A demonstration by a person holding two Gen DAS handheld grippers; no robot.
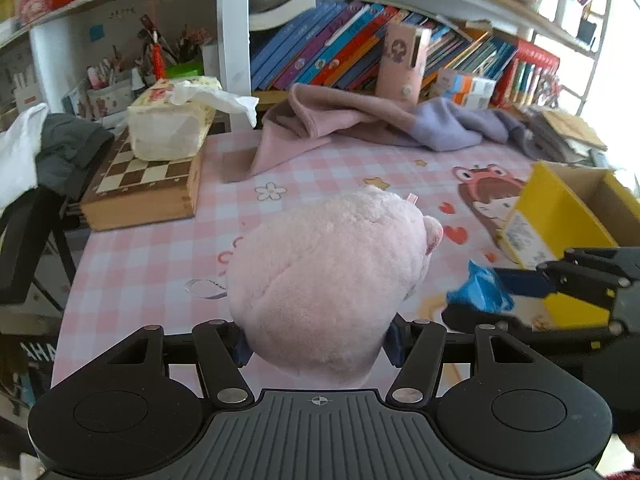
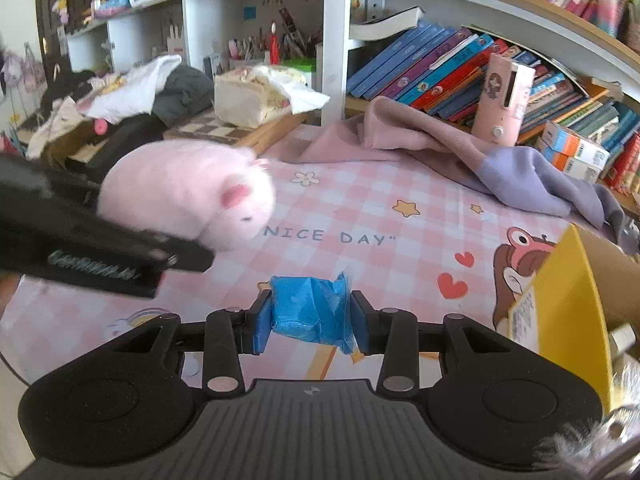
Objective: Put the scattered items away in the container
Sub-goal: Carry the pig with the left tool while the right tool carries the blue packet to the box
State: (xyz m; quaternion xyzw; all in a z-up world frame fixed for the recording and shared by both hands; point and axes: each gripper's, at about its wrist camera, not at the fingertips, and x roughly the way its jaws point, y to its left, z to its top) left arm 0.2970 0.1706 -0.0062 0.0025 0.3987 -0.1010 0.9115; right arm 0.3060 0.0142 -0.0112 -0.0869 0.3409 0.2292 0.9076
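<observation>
Over the pink checked surface [image 2: 360, 184] we are carrying two items: left claw [image 1: 318, 344] clamping the plush toy [image 1: 328, 280], right claw [image 2: 312, 316] clamping the blue packet [image 2: 310, 306], nearer the yellow box [image 2: 568, 300] at frame right.

Both views are bright with daylight. In the left wrist view the light enters from the upper right, where the edge of the frame burns out to plain white and washes the shelf ends. The bench [image 1: 152, 248] is evenly lit, with only soft, faint shadows under things. Fisheye bending is strong: the bookshelf [image 2: 460, 8] curves like an arch and the corners go black. In the right wrist view the pink plush toy [image 2: 188, 192] is smeared by motion blur, as is the left gripper [image 2: 120, 256] beside it, so its detail is probably unreliable. The blue packet [image 2: 310, 308] there is sharp.
</observation>
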